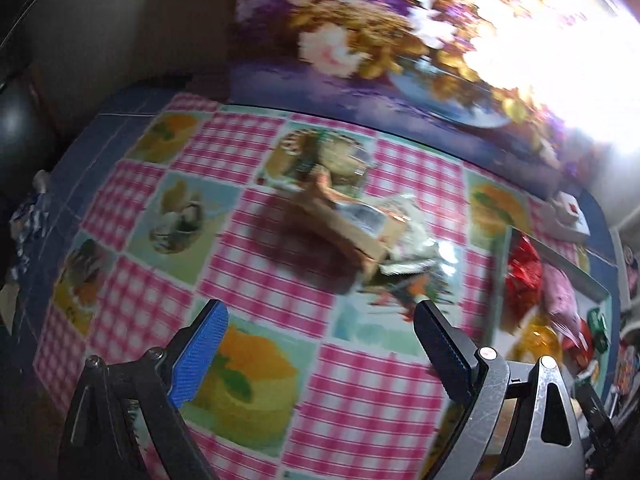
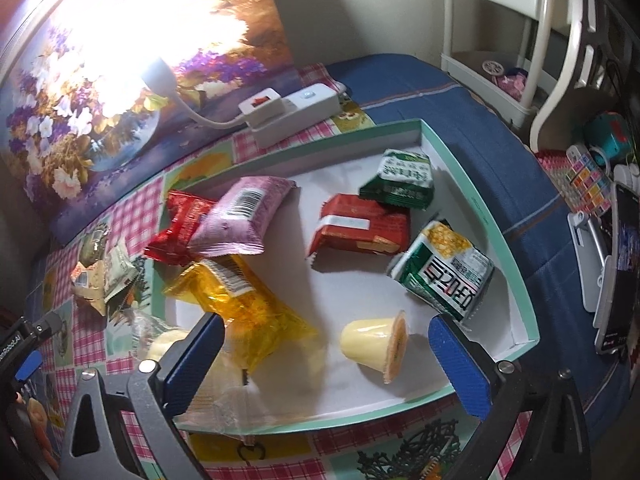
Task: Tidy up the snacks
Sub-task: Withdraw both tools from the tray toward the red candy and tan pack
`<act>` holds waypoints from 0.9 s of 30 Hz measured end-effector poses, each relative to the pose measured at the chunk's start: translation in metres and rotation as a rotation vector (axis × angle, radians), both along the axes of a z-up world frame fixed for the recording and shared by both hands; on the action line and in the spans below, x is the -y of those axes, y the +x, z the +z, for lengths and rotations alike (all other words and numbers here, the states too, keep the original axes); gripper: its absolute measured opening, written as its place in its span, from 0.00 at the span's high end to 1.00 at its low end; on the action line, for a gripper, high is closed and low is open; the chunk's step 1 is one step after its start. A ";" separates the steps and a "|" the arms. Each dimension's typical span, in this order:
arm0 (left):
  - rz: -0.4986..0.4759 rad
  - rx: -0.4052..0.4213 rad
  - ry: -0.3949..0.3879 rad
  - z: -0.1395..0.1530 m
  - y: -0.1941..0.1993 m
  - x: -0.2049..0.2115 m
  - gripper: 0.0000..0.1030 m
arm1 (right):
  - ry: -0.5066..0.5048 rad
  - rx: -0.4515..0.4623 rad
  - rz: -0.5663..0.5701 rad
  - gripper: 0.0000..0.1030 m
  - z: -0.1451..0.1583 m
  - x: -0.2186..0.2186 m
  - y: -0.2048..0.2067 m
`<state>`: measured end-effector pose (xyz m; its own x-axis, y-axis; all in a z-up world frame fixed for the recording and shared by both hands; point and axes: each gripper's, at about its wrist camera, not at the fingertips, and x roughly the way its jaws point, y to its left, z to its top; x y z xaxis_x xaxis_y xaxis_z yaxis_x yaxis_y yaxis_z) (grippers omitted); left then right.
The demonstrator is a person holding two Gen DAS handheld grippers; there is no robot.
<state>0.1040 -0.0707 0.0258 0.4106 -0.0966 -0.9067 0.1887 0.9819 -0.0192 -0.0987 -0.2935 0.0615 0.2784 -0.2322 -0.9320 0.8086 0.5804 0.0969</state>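
Both sets of fingers gape empty; tray point(image 2: 516, 280) holds seven snacks, perhaps two more packets point(image 2: 104, 276) outside.

- A home: checked oilcloth point(image 1: 256, 272) on the worktop, a flower painting point(image 2: 80, 128) against the far wall.
- White shelf point(image 2: 520, 40) with trinkets, far right.

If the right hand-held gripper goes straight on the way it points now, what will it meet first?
Most likely the yellow cup lying on its side in the tray, between the open right hand-held gripper. Depth is unclear; it may reach the tray floor beside it.
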 end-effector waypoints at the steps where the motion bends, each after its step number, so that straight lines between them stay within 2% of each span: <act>1: 0.013 0.006 0.001 0.001 0.002 -0.005 0.09 | -0.001 0.007 0.004 0.00 0.001 -0.001 0.001; 8: 0.072 0.031 -0.011 0.011 0.015 -0.036 0.09 | -0.026 0.059 0.044 0.00 0.012 -0.015 0.020; 17: 0.137 0.054 -0.023 0.015 0.028 -0.070 0.09 | -0.036 0.116 0.165 0.00 0.022 -0.055 0.056; 22: 0.191 0.057 -0.049 0.013 0.034 -0.092 0.09 | 0.010 0.168 0.245 0.00 0.022 -0.081 0.078; 27: 0.224 0.045 -0.041 0.008 0.037 -0.105 0.09 | 0.020 0.171 0.307 0.00 0.016 -0.105 0.100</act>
